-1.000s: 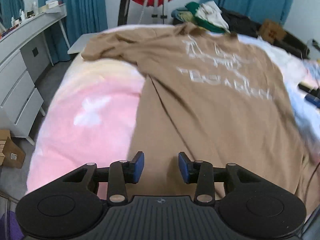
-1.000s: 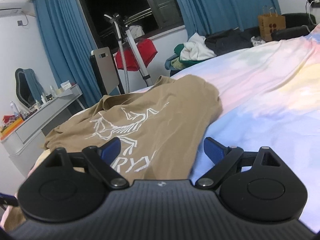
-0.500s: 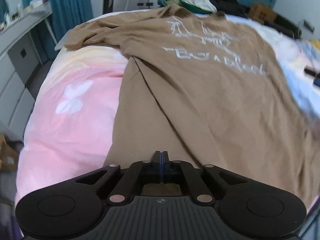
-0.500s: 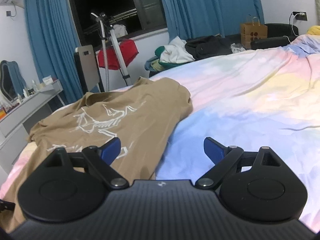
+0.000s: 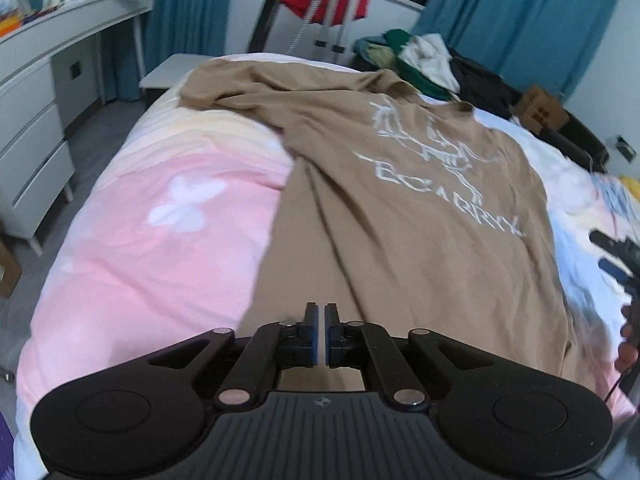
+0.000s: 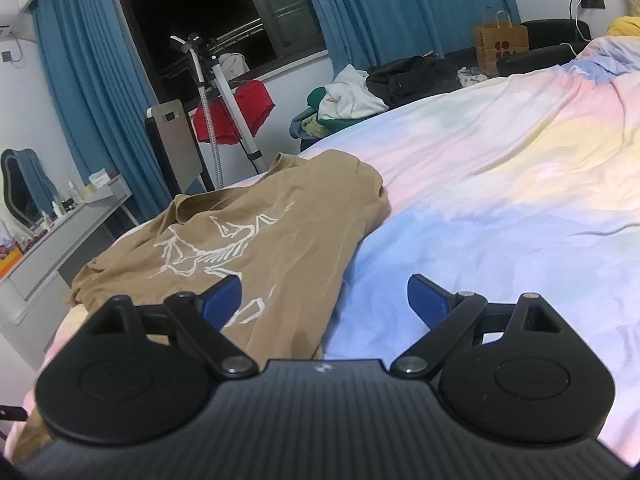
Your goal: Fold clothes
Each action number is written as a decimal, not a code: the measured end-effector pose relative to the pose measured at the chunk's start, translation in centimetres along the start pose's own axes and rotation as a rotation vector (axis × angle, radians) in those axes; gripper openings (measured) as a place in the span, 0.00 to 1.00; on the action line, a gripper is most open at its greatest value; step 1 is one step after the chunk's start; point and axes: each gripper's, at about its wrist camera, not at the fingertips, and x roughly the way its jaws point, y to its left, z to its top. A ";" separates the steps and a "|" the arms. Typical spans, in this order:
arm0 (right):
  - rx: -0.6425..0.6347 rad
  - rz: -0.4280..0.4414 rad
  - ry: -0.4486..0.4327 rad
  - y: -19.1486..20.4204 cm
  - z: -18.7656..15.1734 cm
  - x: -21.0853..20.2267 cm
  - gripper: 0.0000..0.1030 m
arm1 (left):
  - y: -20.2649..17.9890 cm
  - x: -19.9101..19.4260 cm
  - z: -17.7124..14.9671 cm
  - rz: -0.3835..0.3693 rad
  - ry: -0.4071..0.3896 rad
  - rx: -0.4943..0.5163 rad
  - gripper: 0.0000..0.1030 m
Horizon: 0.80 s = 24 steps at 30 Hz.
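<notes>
gripping of the shirt (image 5: 400, 240) hem is under way: the left gripper (image 5: 321, 334) has just been reopening slightly, nearly together, cloth between unclear; the right gripper (image 6: 324, 300) is held apart, to be closed on the hem next.

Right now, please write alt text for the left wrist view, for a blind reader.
The left tongs are nearly closed low over the near hem of a tan T-shirt with a white print, spread on a bed with a pink and pastel cover. White drawers stand left.

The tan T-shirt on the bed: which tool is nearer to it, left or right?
Left. The left tool is at the tan T-shirt's near hem; the right tool hangs open over its side edge.
</notes>
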 end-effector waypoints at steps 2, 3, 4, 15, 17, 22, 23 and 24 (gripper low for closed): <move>0.013 0.000 0.008 0.0 0.0 0.2 0.89 | -0.9 0.5 -0.1 0.014 -0.003 0.038 0.23; 0.017 -0.001 0.014 0.1 0.0 0.3 0.89 | -1.3 0.8 -0.2 0.024 -0.005 0.060 0.31; 0.019 -0.002 0.019 0.1 -0.1 0.4 0.89 | -1.7 1.0 -0.2 0.035 -0.008 0.083 0.35; 0.076 -0.020 0.052 -0.7 -0.3 1.1 0.89 | -2.7 4.1 -1.2 0.222 0.005 0.335 0.45; 0.084 -0.024 0.052 -0.9 -0.3 1.1 0.89 | -2.6 4.3 -1.2 0.247 0.015 0.361 0.53; 0.100 -0.025 0.065 -1.1 -0.3 1.5 0.89 | -1.9 5.2 -1.2 0.252 0.064 0.354 0.61; 0.103 -0.024 0.067 -1.1 -0.3 1.6 0.89 | -1.9 5.3 -1.2 0.249 0.066 0.355 0.59; 0.104 -0.024 0.069 -1.1 -0.3 1.6 0.89 | -1.7 5.4 -1.2 0.237 0.070 0.348 0.53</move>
